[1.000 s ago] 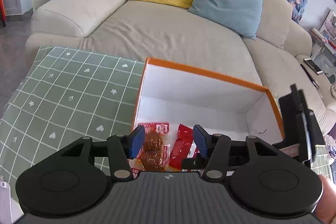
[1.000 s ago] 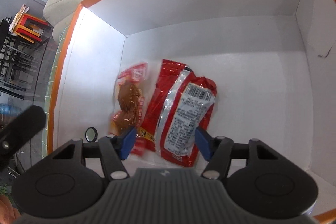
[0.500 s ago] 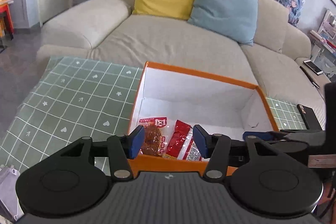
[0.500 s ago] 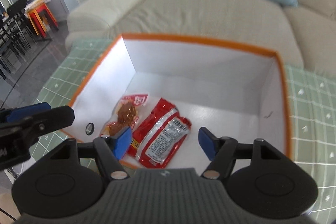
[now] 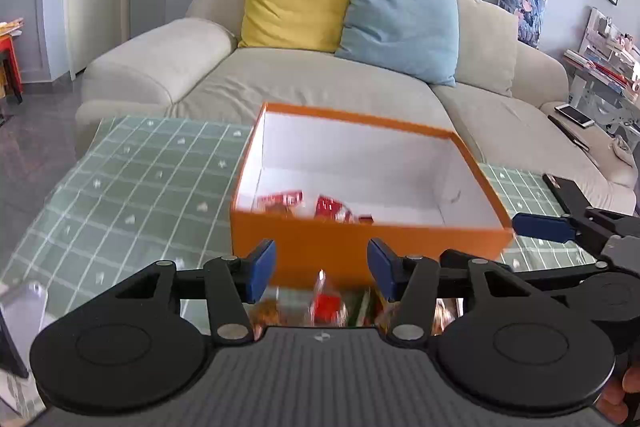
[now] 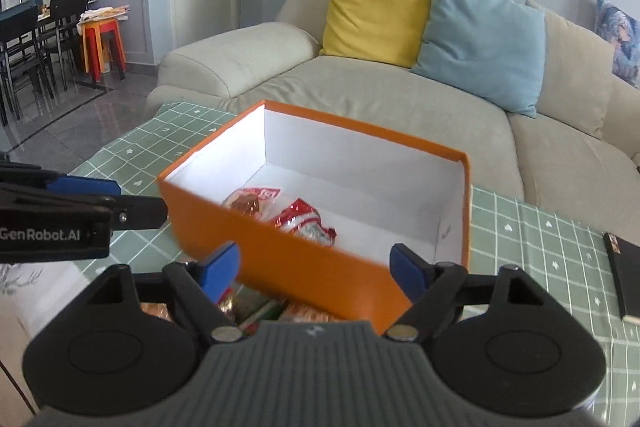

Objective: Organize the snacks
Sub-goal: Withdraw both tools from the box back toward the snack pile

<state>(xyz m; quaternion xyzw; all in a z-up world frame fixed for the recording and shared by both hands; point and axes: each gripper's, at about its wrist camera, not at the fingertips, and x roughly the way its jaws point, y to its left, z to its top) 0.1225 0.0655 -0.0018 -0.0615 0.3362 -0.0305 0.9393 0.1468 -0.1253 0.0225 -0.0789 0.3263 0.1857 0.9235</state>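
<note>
An orange box [image 5: 360,247] [image 6: 280,259] with a white inside stands on the green checked tablecloth [image 5: 132,187]. Two snack packets lie on its floor at the left: a clear one with a brown snack [image 6: 250,201] and a red one [image 6: 308,223]. More packets [image 5: 328,307] [image 6: 256,307] lie on the table in front of the box, blurred. My left gripper [image 5: 322,269] hangs open and empty before the box's near wall. My right gripper [image 6: 316,269] is empty, its jaws opening, above the box's near corner.
A beige sofa [image 5: 320,87] with a yellow cushion [image 5: 296,1] and a blue cushion [image 5: 400,23] stands behind the table. A black flat object [image 6: 624,267] lies on the cloth at the right. Dining chairs [image 6: 36,39] stand far left.
Both grippers have pulled back out of the box toward the near side and risen. The right gripper's jaws have widened, leaving the red packet lying in the box.
</note>
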